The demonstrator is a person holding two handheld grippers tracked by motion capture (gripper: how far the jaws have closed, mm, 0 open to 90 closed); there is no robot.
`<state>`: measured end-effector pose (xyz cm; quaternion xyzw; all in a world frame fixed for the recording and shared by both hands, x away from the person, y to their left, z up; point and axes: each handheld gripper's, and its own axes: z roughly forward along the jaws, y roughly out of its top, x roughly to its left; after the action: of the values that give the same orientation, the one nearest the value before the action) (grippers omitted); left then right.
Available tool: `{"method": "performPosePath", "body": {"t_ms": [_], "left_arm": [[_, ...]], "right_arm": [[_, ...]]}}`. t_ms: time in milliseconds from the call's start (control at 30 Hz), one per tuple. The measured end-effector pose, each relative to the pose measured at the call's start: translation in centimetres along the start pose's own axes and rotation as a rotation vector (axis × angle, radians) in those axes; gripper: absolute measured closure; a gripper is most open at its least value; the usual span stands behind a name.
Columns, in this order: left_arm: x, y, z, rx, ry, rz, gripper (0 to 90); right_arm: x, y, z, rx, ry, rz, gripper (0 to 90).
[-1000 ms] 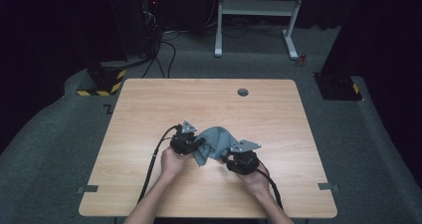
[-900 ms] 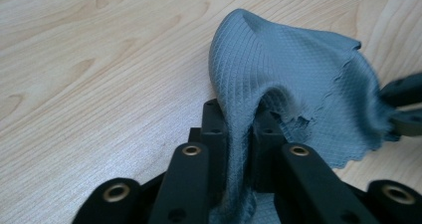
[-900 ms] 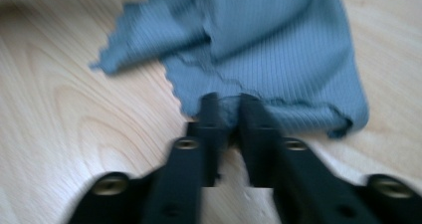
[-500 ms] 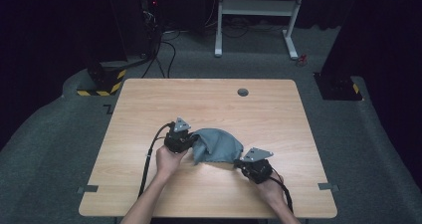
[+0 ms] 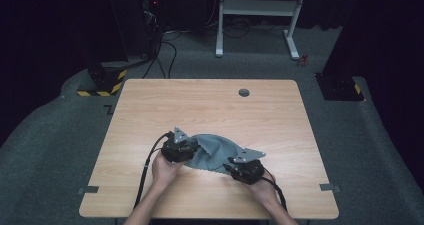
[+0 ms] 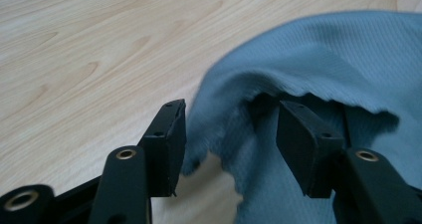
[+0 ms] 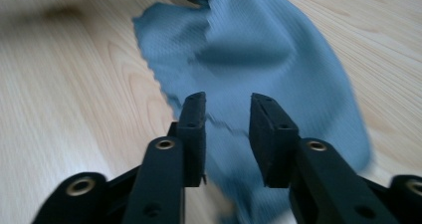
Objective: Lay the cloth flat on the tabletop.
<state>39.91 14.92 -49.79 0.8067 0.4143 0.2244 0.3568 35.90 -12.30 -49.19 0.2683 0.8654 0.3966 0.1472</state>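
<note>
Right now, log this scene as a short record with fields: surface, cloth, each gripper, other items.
surface: wooden table
cloth: grey-blue cloth, rumpled, lying on the table between the two grippers
left gripper: jaws just opened, apart, a cloth edge loose between them
right gripper: jaws just opened, apart, over the cloth, not pressing it
other items: small dark round disc near the table's far edge

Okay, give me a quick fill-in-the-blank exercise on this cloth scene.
1. The crumpled grey-blue fabric cloth lies on a light ____ table.
2. The cloth's edge is ____, not straight.
3. The left gripper has its jaws ____, with cloth between them.
4. A small round dark cap sits near the table's ____ edge.

Missing words: wooden; scalloped; open; far
</note>
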Motion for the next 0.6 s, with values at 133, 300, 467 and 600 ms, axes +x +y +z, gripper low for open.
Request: {"method": "performPosePath", "body": {"t_ms": [133, 300, 467, 600], "left_arm": [[-0.4, -1.6, 0.0, 0.014, 0.005, -0.004, 43.0], [-0.3, -2.6, -0.4, 0.001, 0.019, -0.010, 42.1], [-0.1, -3.5, -0.4, 0.013, 0.026, -0.022, 41.7], [0.0, -4.0, -0.3, 0.001, 0.022, -0.044, 40.7]], "right_arm": [[1.0, 1.3, 2.7, 0.014, 0.018, 0.016, 55.9], [2.4, 1.4, 5.0, 0.070, 0.035, -0.026, 61.4], [2.6, 1.4, 5.4, 0.095, 0.025, -0.059, 80.5], [2.3, 1.4, 5.2, 0.087, 0.019, -0.063, 89.0]]}}
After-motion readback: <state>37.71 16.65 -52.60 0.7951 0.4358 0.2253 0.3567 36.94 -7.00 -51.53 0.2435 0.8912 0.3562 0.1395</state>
